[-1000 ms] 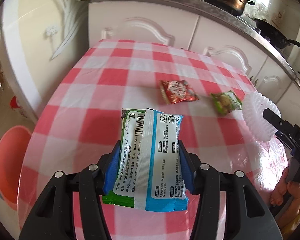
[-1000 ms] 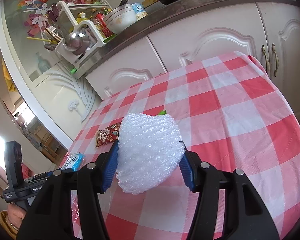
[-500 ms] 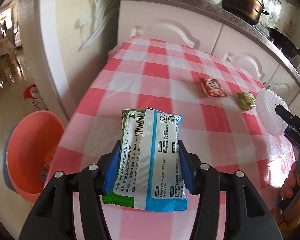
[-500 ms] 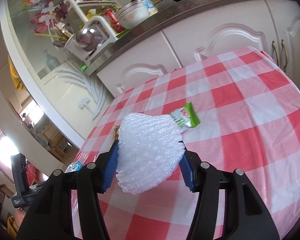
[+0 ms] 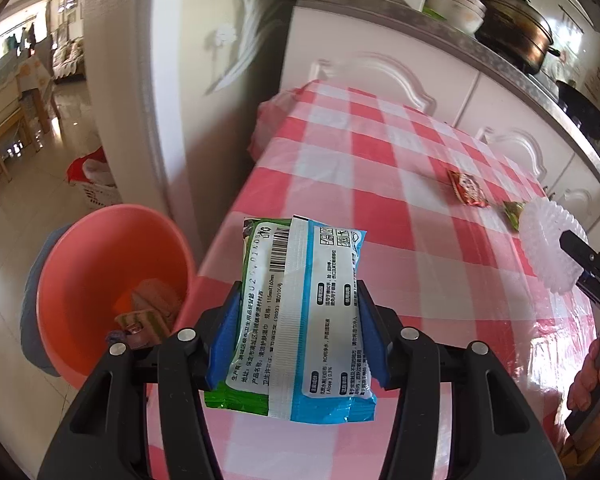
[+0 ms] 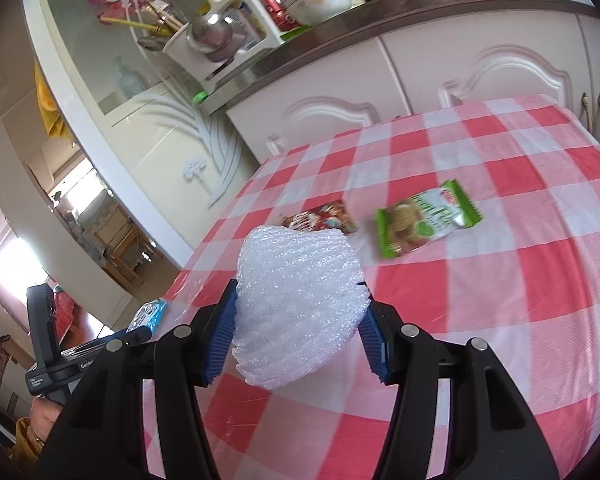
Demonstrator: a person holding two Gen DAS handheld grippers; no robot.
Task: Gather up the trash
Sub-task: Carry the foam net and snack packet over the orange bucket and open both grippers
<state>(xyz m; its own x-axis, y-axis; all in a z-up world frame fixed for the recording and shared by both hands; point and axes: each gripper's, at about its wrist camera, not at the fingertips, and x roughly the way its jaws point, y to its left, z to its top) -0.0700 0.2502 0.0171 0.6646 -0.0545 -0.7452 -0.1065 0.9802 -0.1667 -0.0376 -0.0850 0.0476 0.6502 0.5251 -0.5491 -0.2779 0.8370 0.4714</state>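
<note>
**Carrying trash to the bin**

My left gripper (image 5: 296,336) pinches the wipes packet (image 5: 300,312); my right gripper (image 6: 298,338) clamps the foam net (image 6: 298,304). The pink bin (image 5: 112,280) sits at nine o'clock; next I swing over its mouth and release.

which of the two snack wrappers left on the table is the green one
The green wrapper is the one lying nearer the cabinet-handle side of the checked tablecloth. The other, the red wrapper, lies beside it, just beyond the white foam net.
</note>
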